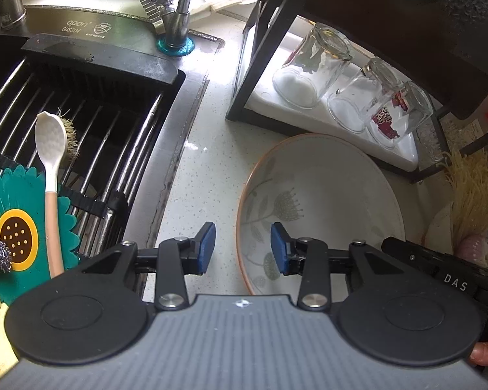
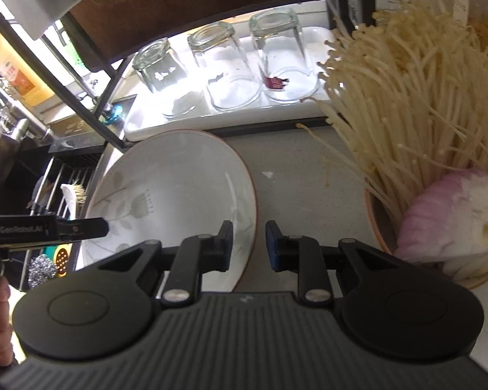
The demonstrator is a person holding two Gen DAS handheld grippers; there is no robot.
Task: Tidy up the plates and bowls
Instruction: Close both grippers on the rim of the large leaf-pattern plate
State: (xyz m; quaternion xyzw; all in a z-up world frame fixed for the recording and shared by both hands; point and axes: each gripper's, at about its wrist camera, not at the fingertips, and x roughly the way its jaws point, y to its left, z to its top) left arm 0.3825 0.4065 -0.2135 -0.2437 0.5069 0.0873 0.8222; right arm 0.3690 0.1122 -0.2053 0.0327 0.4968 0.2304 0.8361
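Note:
A white plate (image 1: 325, 188) with a grey flower pattern and an orange rim lies on the speckled counter. My left gripper (image 1: 244, 248) straddles its left rim, one blue pad over the counter and one over the plate, with a gap on both sides. In the right wrist view my right gripper (image 2: 250, 243) straddles the right rim of the same plate (image 2: 179, 175), its left finger above the plate and its right finger outside. A strip of counter still shows between the rim and the outer pad. Both grippers are open.
A sink (image 1: 166, 74) with a metal rack and a white spoon (image 1: 52, 149) lies left of the plate. Behind it, a black shelf frame (image 1: 244, 74) holds a white tray (image 2: 231, 120) with three upturned glasses. An orange-rimmed bowl (image 2: 374, 227) of enoki mushrooms and onion stands at the right.

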